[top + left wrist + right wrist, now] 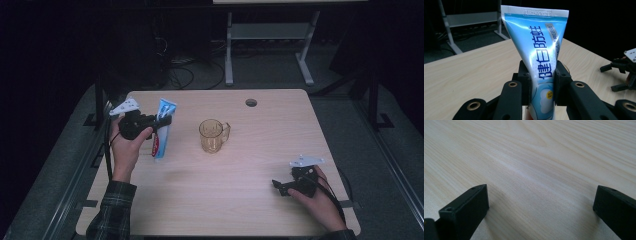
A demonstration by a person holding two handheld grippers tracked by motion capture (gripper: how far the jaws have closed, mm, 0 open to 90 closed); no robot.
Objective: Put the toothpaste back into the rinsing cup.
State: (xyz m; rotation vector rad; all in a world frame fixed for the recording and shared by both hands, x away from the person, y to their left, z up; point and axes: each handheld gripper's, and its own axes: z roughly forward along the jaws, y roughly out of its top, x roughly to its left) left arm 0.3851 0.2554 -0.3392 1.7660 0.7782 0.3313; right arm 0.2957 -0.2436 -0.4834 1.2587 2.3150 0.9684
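Observation:
My left gripper [161, 121] is shut on a blue and white toothpaste tube [162, 127], held upright above the table's left side with its crimped end up. In the left gripper view the toothpaste tube [541, 50] is pinched between the two black pads [559, 82], its printed blue face toward the camera. A clear amber mug [213, 135] stands near the middle of the table, to the right of the tube. My right gripper [278, 187] rests low at the table's front right, and in the right gripper view its jaws stand wide apart over bare wood, so my right gripper [541, 202] is open.
The light wooden table [250, 200] has a round cable hole [251, 103] near its far edge. Beyond it stands a grey metal desk frame [270, 35] on a dark floor with cables. The other gripper [624, 67] lies at the right in the left gripper view.

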